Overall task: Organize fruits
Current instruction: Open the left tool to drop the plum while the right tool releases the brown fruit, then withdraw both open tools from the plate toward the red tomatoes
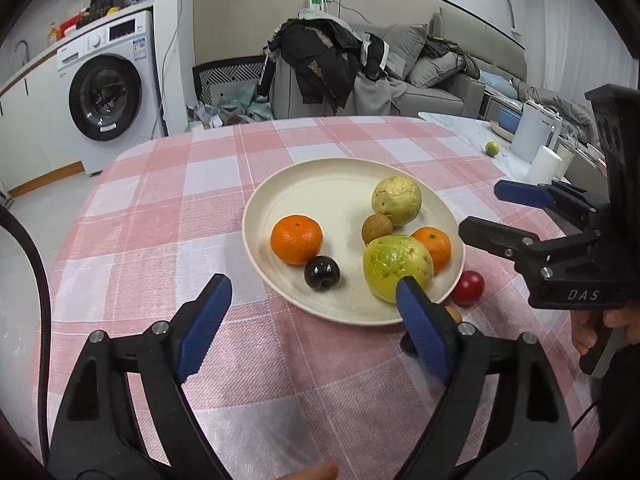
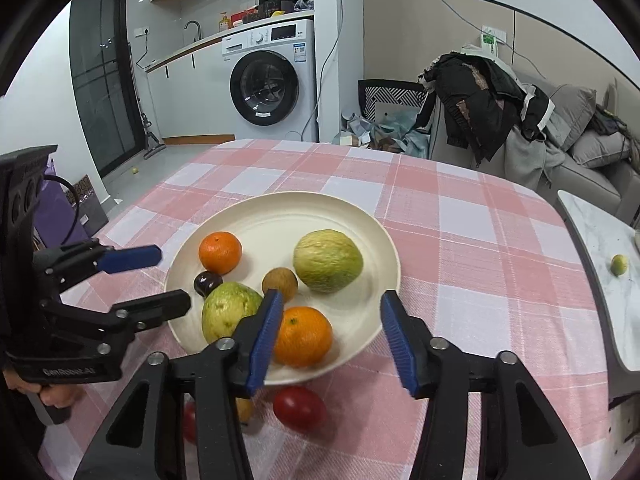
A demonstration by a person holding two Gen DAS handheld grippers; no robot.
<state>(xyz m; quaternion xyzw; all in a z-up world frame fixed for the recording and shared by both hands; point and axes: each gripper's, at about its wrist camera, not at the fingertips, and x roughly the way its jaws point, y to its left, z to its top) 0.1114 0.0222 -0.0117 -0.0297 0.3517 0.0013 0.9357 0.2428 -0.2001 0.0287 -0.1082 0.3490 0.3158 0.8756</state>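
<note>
A cream plate (image 1: 320, 184) (image 2: 280, 220) sits on the pink checked tablecloth. It holds two oranges (image 1: 296, 239) (image 2: 304, 336), two green-yellow guavas (image 1: 396, 200) (image 2: 328, 260), a small brown fruit (image 1: 376, 229) (image 2: 280, 283) and a dark plum (image 1: 321, 273) (image 2: 208, 282). A red tomato (image 1: 469, 287) (image 2: 299, 407) lies on the cloth just off the plate's near rim, with another red fruit (image 2: 189, 422) and a yellowish one (image 2: 244, 408) partly hidden beside it. My left gripper (image 1: 312, 306) is open and empty over the plate's near edge. My right gripper (image 2: 330, 332) is open and empty above the near orange.
A white marble side table (image 2: 600, 280) at the right carries a small green fruit (image 2: 619, 265) (image 1: 492, 148), a white kettle (image 1: 534, 130) and a cup. A washing machine (image 2: 272, 80) and a sofa piled with clothes (image 1: 360, 68) stand behind the table.
</note>
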